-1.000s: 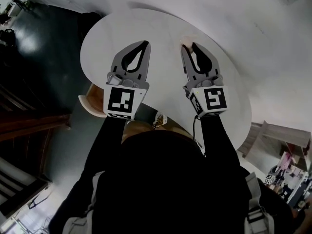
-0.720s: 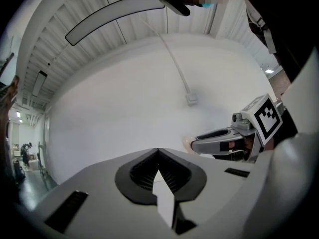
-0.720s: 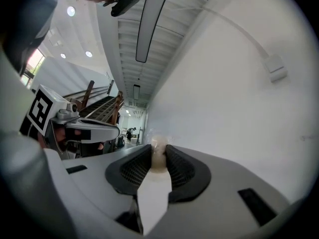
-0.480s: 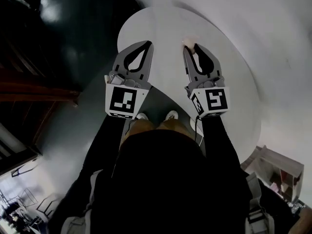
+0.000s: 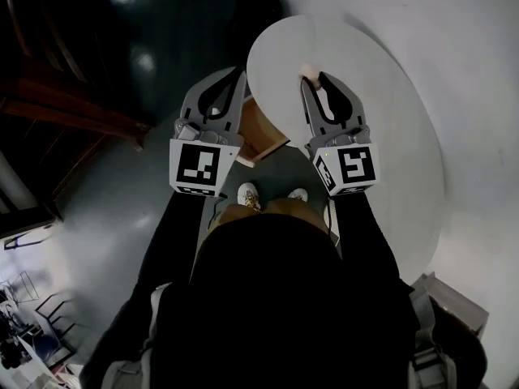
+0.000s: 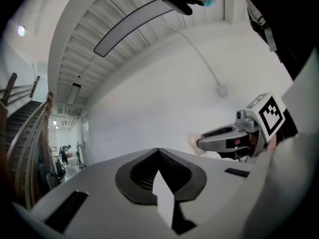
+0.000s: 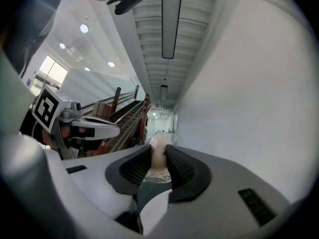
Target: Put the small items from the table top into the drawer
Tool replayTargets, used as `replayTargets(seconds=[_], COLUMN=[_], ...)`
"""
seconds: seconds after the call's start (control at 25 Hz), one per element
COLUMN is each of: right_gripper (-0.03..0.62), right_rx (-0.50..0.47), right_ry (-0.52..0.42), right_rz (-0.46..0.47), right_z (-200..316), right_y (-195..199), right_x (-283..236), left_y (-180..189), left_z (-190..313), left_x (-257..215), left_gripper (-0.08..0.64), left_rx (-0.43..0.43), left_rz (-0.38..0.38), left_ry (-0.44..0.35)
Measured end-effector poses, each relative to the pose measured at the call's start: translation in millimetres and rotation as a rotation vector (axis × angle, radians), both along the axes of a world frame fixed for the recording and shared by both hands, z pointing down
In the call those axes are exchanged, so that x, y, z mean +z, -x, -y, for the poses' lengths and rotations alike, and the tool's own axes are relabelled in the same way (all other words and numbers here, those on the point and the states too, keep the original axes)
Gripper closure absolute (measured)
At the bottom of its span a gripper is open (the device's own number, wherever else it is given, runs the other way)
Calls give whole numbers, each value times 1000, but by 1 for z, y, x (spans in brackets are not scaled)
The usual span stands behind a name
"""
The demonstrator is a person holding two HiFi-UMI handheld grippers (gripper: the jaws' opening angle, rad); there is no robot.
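Pinching a small pale item (image 5: 309, 70), my right gripper (image 5: 315, 78) hung over the round white table (image 5: 389, 136); my left gripper (image 5: 240, 74), pressed together empty, hung above dark floor (image 5: 122, 63) beside perhaps a wooden drawer (image 5: 261, 130).

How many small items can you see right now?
1: a small pale plastic-wrapped item, pinched in the right claw over the round white table. More could lie hidden inside the open wooden drawer.

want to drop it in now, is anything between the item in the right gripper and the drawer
Nothing visible. The right gripper grips the pale item over the table; the wooden drawer juts out, seemingly open, to its left, beside the shut left gripper.
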State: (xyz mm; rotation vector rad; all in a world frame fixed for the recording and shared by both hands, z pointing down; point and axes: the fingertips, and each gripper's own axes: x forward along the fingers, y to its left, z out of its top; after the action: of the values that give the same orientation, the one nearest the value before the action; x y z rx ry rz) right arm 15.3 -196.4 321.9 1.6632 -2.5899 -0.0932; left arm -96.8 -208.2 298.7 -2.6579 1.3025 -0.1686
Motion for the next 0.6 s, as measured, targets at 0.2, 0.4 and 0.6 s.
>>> replayTargets(seconds=[0.2, 0.4, 0.6], right_gripper=[479, 477, 474], right_rx=[-41, -71, -109], right_ry=[10, 42, 134], right_rz=[-4, -22, -62], right_z=[9, 21, 31], right_y=[26, 45, 66], right_x=[8, 22, 64], left_y=[21, 33, 43], left_z=[2, 6, 10], left_x=[9, 13, 18], left_gripper=[545, 545, 545], left_rx=[-13, -18, -41], left_rz=[-3, -9, -20], left_ry=[14, 22, 46])
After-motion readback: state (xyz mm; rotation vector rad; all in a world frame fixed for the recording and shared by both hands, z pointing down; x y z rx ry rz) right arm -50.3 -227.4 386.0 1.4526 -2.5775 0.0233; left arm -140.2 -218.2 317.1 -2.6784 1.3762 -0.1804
